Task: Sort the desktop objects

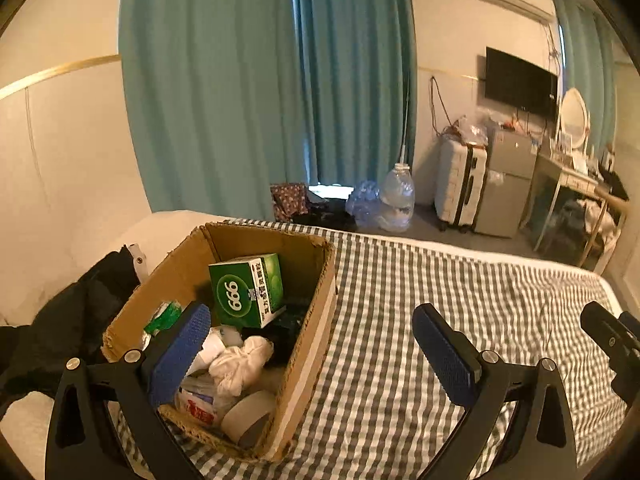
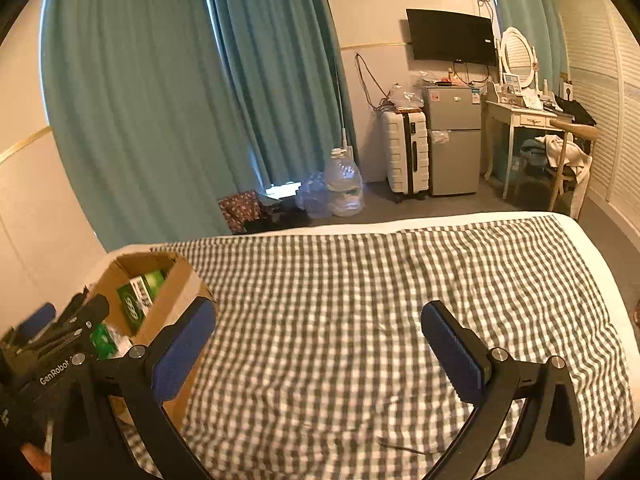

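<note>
A cardboard box (image 1: 316,344) stands on the checked cloth (image 1: 440,288) at the left. Inside it lie a green "999" carton (image 1: 246,290), a crumpled white cloth (image 1: 240,364), a roll of grey tape (image 1: 250,416), a green packet (image 1: 162,316) and a red-and-white packet (image 1: 196,406). My left gripper (image 1: 314,344) is open, its left finger over the box and its right finger over the cloth, holding nothing. My right gripper (image 2: 318,344) is open and empty above the bare cloth (image 2: 340,288). The box (image 2: 164,304) shows at the left of the right wrist view, with the left gripper's body (image 2: 60,340) in front of it.
A black garment (image 1: 76,320) lies left of the box. The cloth covers a white bed (image 2: 592,248). Beyond it on the floor stand a large water bottle (image 1: 396,196), a white suitcase (image 1: 460,184), a small grey fridge (image 1: 508,184) and a dressing table (image 2: 524,116).
</note>
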Action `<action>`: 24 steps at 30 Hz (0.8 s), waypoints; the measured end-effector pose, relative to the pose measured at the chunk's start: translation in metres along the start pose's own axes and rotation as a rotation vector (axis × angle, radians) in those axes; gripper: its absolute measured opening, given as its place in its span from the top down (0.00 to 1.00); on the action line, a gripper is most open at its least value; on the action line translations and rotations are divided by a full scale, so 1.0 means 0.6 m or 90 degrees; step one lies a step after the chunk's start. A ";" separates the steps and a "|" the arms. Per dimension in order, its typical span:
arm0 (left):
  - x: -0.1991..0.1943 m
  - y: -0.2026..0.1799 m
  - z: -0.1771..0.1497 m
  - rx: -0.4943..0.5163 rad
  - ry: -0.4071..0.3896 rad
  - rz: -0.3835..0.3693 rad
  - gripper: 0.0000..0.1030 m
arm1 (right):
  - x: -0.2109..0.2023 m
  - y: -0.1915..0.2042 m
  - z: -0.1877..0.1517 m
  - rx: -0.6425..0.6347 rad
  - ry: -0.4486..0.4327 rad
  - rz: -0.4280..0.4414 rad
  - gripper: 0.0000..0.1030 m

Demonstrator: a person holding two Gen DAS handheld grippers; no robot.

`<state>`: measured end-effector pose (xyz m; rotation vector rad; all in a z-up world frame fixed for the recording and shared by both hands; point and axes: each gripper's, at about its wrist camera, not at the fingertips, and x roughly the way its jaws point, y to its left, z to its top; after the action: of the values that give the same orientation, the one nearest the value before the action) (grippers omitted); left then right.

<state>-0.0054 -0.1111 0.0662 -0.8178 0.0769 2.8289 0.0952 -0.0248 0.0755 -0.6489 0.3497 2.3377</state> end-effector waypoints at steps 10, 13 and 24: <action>0.009 -0.038 -0.027 0.037 0.036 0.000 0.00 | 0.011 -0.015 -0.035 -0.022 0.020 -0.025 0.00; 0.021 -0.034 -0.032 0.024 0.064 -0.012 0.00 | 0.015 -0.016 -0.041 -0.025 0.027 -0.028 0.00; 0.043 -0.035 -0.039 0.024 0.091 0.007 0.00 | 0.028 -0.013 -0.046 -0.023 0.036 -0.042 0.00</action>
<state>-0.0103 -0.0885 0.0325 -1.0133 0.1563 2.7663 0.0995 -0.0210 0.0428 -0.7354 0.3068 2.2708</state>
